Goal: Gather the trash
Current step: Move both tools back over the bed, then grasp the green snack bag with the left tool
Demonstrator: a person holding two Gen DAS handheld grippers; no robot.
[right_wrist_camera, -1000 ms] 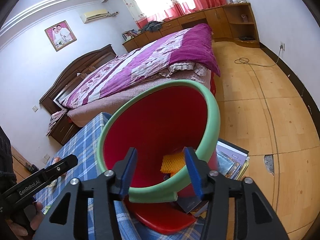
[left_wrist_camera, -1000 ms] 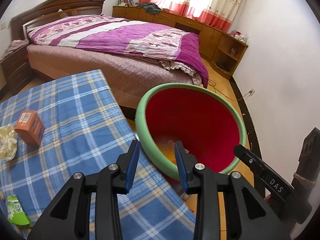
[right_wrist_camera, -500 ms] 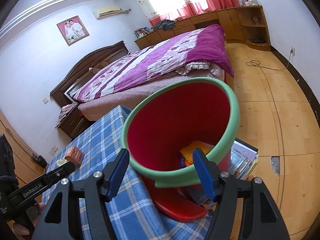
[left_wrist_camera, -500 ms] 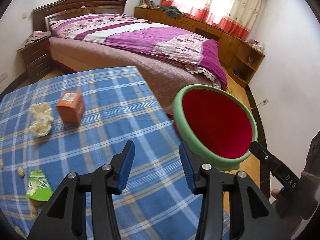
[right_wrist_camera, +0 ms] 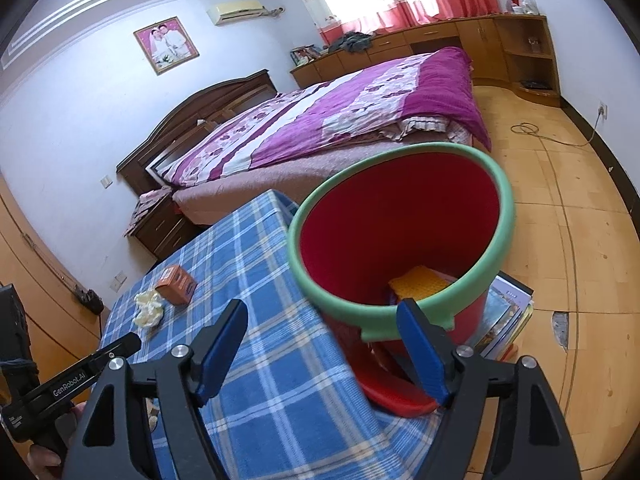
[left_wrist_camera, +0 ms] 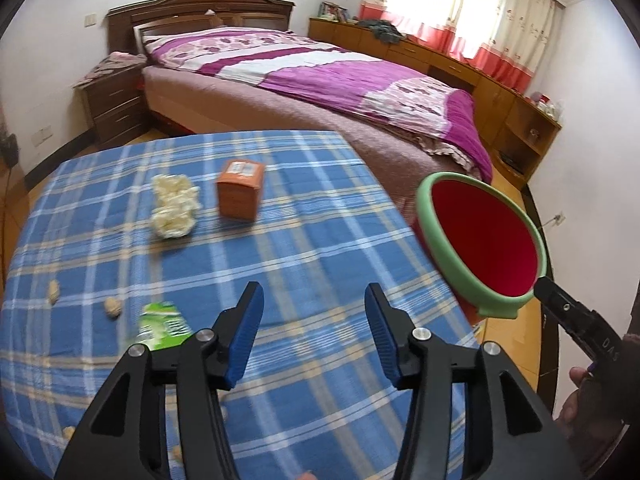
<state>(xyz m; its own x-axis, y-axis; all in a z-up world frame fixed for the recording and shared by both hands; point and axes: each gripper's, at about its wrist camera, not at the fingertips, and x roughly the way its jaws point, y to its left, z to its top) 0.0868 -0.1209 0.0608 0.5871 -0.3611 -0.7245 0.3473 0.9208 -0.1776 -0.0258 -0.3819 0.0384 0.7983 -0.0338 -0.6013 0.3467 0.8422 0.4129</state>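
Observation:
A red bin with a green rim (left_wrist_camera: 480, 240) (right_wrist_camera: 400, 240) stands off the right edge of the blue plaid table (left_wrist_camera: 280, 248) (right_wrist_camera: 248, 264). An orange piece (right_wrist_camera: 420, 284) lies inside it. On the table lie an orange box (left_wrist_camera: 240, 194) (right_wrist_camera: 176, 278), crumpled white paper (left_wrist_camera: 174, 206) (right_wrist_camera: 149, 308), a green wrapper (left_wrist_camera: 162, 326) and small crumbs (left_wrist_camera: 112, 306). My left gripper (left_wrist_camera: 314, 336) is open and empty above the table, right of the wrapper. My right gripper (right_wrist_camera: 322, 352) is open and empty, near the bin's front rim.
A bed with a purple cover (left_wrist_camera: 320, 76) (right_wrist_camera: 340, 120) stands behind the table. A nightstand (left_wrist_camera: 116, 104) is at its left. Books (right_wrist_camera: 508, 316) lie on the wood floor by the bin. A cable (right_wrist_camera: 532, 132) lies on the floor by the far wall.
Both grippers have opened wider. The left gripper swung left from the bin to over the table. The right gripper pulled back a little from the bin.

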